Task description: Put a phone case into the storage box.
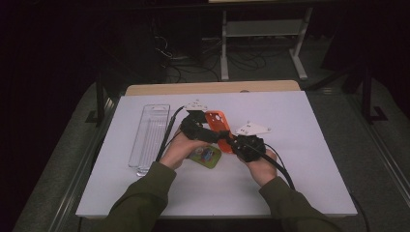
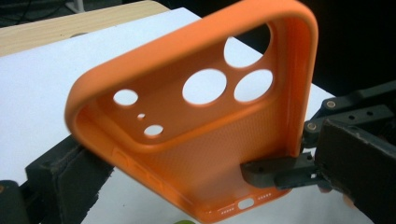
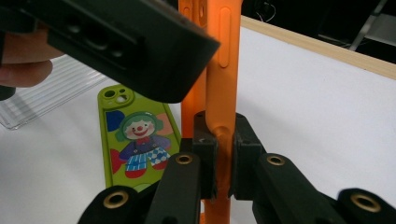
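Orange silicone, a phone case (image 1: 217, 123) with three large round camera holes and some smaller ones, is held up off the bench (image 1: 300, 145) between the two tongs near the middle of the white sheet. In the right gripper view the right tongs (image 3: 224, 161) are closed on one long edge of the orange case (image 3: 223, 88), one black jaw on each side of the rim, which stands upright between them. In the left gripper view the inside of the case (image 2: 205, 126) faces the camera, tilted; a thick black jaw of the left tongs (image 2: 70, 182) presses against its lower left edge, so these tongs look closed on the case too, though the second jaw cannot be made out there. The right tongs (image 2: 299, 172) reach in from the right of that view and pinch the case's side wall.

From the high view the left hand (image 1: 180, 147) and the right hand (image 1: 260, 164) sit close together, both forearms in olive green sleeves (image 1: 140, 193), with a black cable (image 1: 278, 166) running back over the right hand.

Flat on the bench just beneath the hands lies a green phone case (image 3: 135, 140) printed with a cartoon clown; it shows between the hands from above (image 1: 205, 155). To the left, apart from the hands, a clear ribbed plastic tray (image 1: 150, 137) lies lengthwise on the white sheet. A bare wooden edge (image 1: 212, 88) of the bench shows along the far side.
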The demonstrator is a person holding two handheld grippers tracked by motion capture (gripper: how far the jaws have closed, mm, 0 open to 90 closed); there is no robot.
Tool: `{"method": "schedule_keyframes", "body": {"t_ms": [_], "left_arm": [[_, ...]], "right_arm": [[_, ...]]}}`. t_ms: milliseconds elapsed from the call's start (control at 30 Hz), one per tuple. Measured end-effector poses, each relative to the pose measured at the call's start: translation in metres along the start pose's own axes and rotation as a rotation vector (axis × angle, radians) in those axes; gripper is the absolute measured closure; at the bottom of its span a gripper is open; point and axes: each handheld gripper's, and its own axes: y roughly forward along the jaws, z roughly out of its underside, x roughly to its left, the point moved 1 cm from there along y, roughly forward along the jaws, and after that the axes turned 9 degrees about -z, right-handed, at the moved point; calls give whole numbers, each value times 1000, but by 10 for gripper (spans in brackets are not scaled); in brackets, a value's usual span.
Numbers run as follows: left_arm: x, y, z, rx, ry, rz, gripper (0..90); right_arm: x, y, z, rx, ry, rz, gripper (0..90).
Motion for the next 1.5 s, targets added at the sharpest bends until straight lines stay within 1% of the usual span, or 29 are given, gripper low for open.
{"method": "schedule_keyframes", "body": {"t_ms": [33,100,200,300,367,400,467,567,600,767,800,933,1000,1067,1100,1133,1167,1200,1300,1400,1500], "left_arm": [[0,0,0,-1,2,-1,0],[0,0,0,-8,-10,-4,0],[1,-1,0,-15,-12,-9,0],[1,0,0,-30,-37,-8,0],[2,0,0,-28,-44,-10,0],[1,0,1,-37,-59,-10,0],[3,0,1,-25,-51,-7,0],[3,0,1,-27,-64,-8,0],[2,1,1,-34,-79,-10,0],[2,2,2,-28,-81,-15,0],[2,2,3,-28,-89,-16,0],[2,2,3,-25,-89,-16,4],[3,1,3,-30,-82,-22,37],[4,0,3,-30,-93,-20,60],[4,0,3,-31,-93,-20,66],[4,-1,3,-33,-83,-21,72],[4,-1,3,-40,-93,-26,84],[4,-2,2,-42,-91,-23,102],[4,-3,2,-49,-97,-18,114],[3,-4,1,-59,-85,-15,127],[2,-5,1,-63,-84,-14,140]], "right_arm": [[2,1,0,2,11,-1,822],[3,2,1,4,4,-1,822],[6,4,1,5,3,0,822],[8,5,2,6,4,-1,822],[9,6,3,9,3,-4,822],[10,7,3,12,4,-5,822],[11,8,3,15,-1,-5,821],[11,8,4,19,-5,-6,822],[11,9,4,19,-7,-8,821],[13,11,6,26,-13,-6,821],[13,11,6,28,-11,-5,821],[13,12,6,34,-8,-5,821],[12,12,7,36,-12,-3,821],[12,12,7,38,-13,-4,821],[13,12,7,36,-13,-5,821],[13,12,7,36,-13,-5,821],[13,11,7,36,-14,-4,821],[13,11,7,35,-16,-1,821],[12,11,6,33,-27,4,820],[12,10,6,31,-21,3,820],[12,9,5,28,-24,2,817]]}}
